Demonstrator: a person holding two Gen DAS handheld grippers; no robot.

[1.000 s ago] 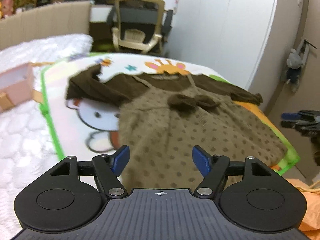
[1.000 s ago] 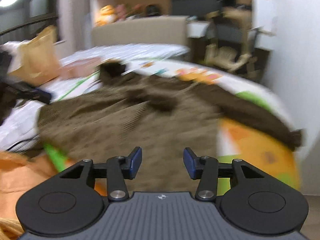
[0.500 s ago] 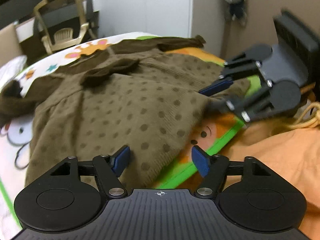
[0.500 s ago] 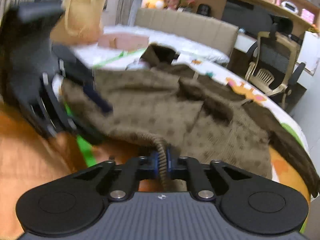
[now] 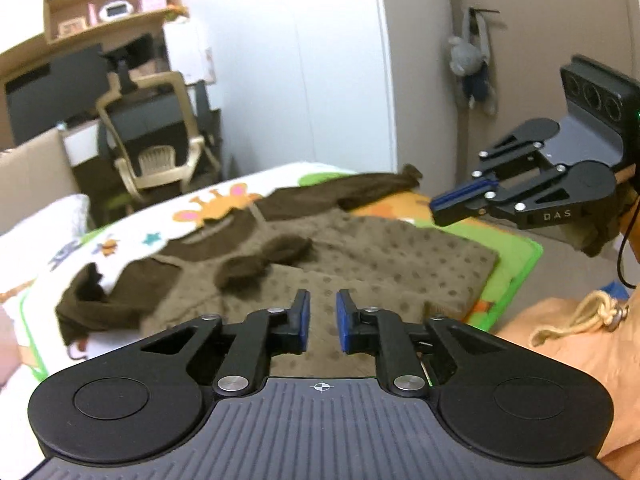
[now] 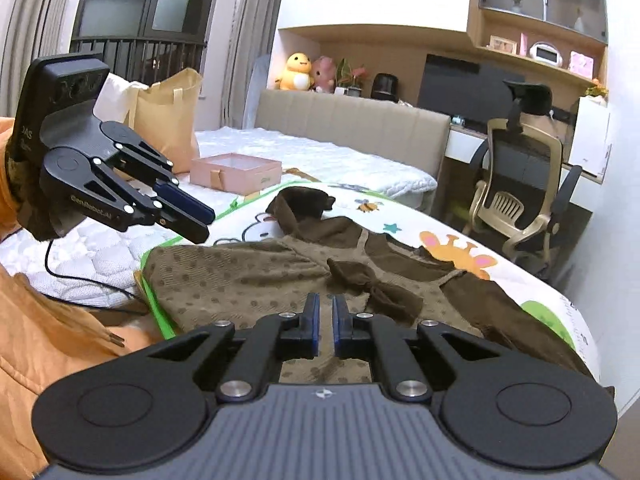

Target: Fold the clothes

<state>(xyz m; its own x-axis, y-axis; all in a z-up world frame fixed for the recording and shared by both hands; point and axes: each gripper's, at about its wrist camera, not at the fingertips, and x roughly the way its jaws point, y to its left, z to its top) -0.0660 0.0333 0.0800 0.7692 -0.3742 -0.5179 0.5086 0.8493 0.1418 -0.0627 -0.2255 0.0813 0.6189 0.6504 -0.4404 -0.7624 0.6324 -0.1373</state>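
Note:
An olive polka-dot knit dress (image 5: 360, 256) (image 6: 240, 276) with dark brown sleeves and a brown bow (image 6: 372, 284) lies spread on a cartoon-print mat (image 5: 516, 272) on the bed. My left gripper (image 5: 322, 300) hovers above the skirt. Its jaws are closing to a narrow gap, with nothing between the blue pads. My right gripper (image 6: 326, 304) hangs over the skirt near the bow; its jaws are opening slightly and hold nothing. Each gripper shows in the other's view: the right gripper (image 5: 438, 208) over the mat's right edge, the left gripper (image 6: 202, 224) over its left edge.
A pink open box (image 6: 236, 172) and a beige tote bag (image 6: 168, 116) sit on the white quilt beyond the mat. An office chair (image 6: 520, 184) stands past the bed's far side. An orange garment (image 5: 580, 340) and a black cable (image 6: 80, 276) lie at the near edge.
The right gripper let go of the hem it pinched half a second ago and rose. The left gripper's jaws narrowed and it lifted and rolled. The dress now lies free.

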